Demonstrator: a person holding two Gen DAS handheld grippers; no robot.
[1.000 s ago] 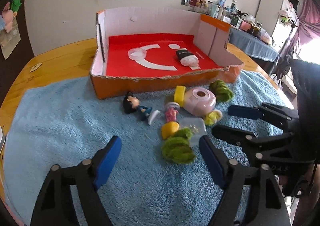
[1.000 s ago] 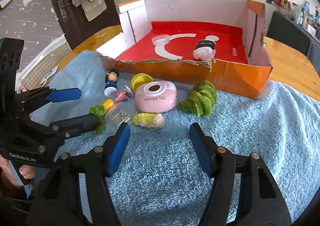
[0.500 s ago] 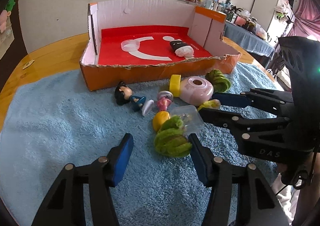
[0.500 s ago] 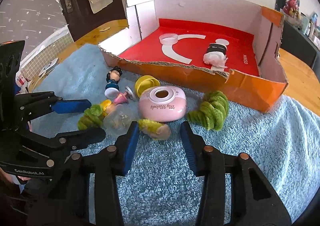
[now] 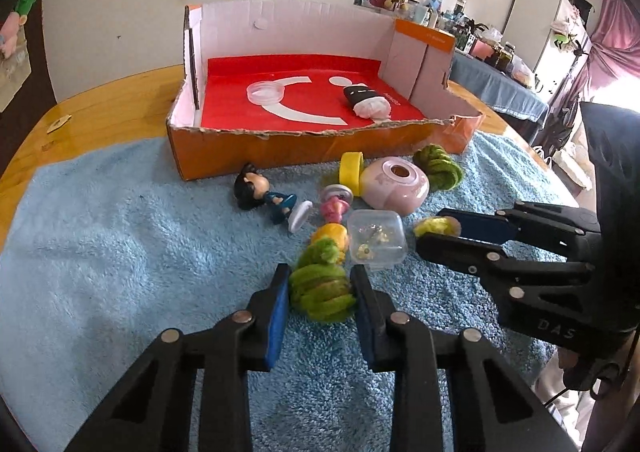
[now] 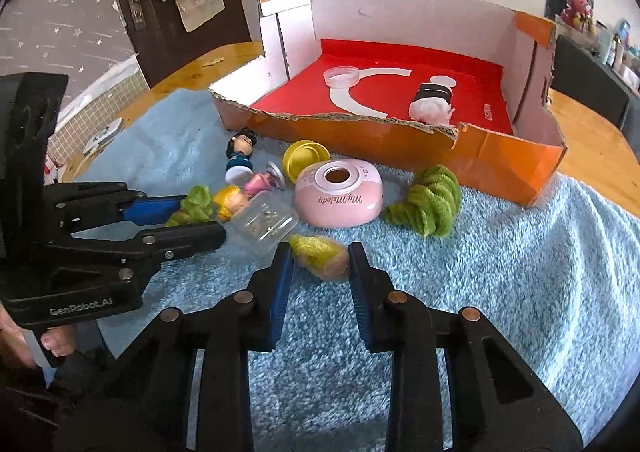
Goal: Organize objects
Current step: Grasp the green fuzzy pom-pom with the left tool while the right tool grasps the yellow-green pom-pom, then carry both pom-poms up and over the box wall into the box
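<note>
1. The left gripper (image 5: 320,292) reaches in from the bottom of its own view, tilted downward toward the blue towel (image 5: 120,252); its jaws are closing, with the blue pads against both sides of a green fuzzy toy (image 5: 322,294) at lower centre
2. The right gripper (image 6: 320,264) enters from the bottom of its view at a similar downward tilt; its jaws are clamped on a small yellow-green plush piece (image 6: 320,256) at lower centre
3. In the left wrist view the right gripper lies across the right side of the frame, tips pointing left
4. A person's fingers (image 6: 52,344) show at the lower left of the right wrist view, under the left tool
5. The orange cardboard box (image 5: 280,147) sits in the upper centre, beyond a pink round case (image 5: 394,187) and a clear plastic container (image 5: 376,240) on the towel
</note>
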